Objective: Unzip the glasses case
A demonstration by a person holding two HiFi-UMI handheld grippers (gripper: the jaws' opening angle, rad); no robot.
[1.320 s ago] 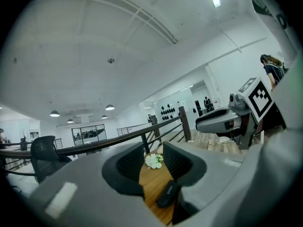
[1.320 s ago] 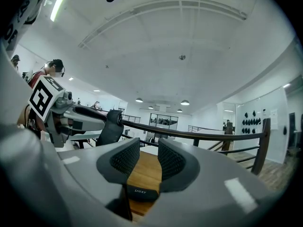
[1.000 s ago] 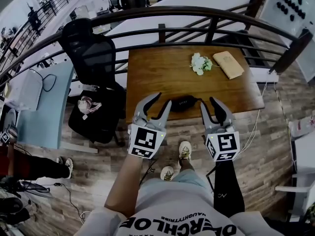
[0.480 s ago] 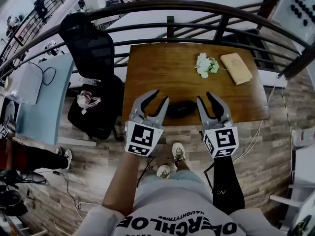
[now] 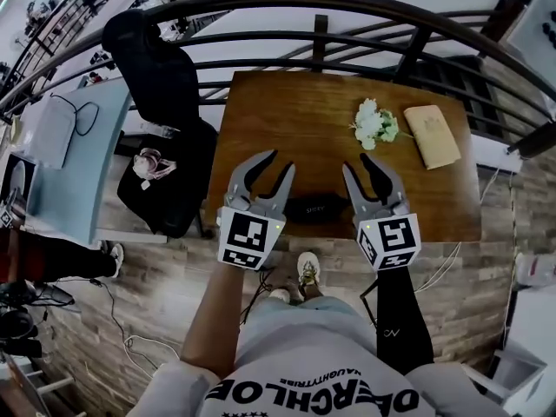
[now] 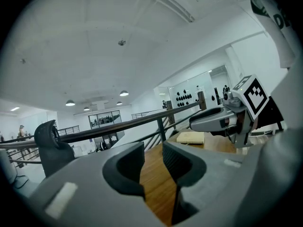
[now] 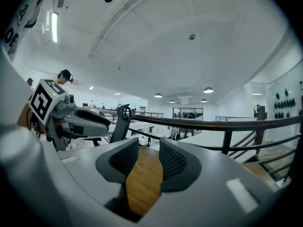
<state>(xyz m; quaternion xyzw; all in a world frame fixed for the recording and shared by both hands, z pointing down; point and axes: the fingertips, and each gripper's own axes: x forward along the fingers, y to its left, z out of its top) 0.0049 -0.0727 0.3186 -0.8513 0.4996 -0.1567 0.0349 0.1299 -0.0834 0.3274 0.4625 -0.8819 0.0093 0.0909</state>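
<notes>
The black glasses case lies zipped near the front edge of the wooden table. My left gripper hovers just left of it, jaws open and empty, tips reaching past the case. My right gripper hovers just right of it; its jaws have just been opening further and hold nothing. In the left gripper view only bare wood shows between the left gripper's jaws, and the right gripper's body is at the right. The right gripper view shows the right gripper's jaws parted over bare wood. Neither gripper view shows the case.
White flowers and a tan notebook lie at the table's far right. A dark railing runs behind the table. A black office chair and a pale blue desk stand to the left.
Both grippers have moved forward over the table's front edge and now flank the case. The right jaws stand slightly wider apart.
</notes>
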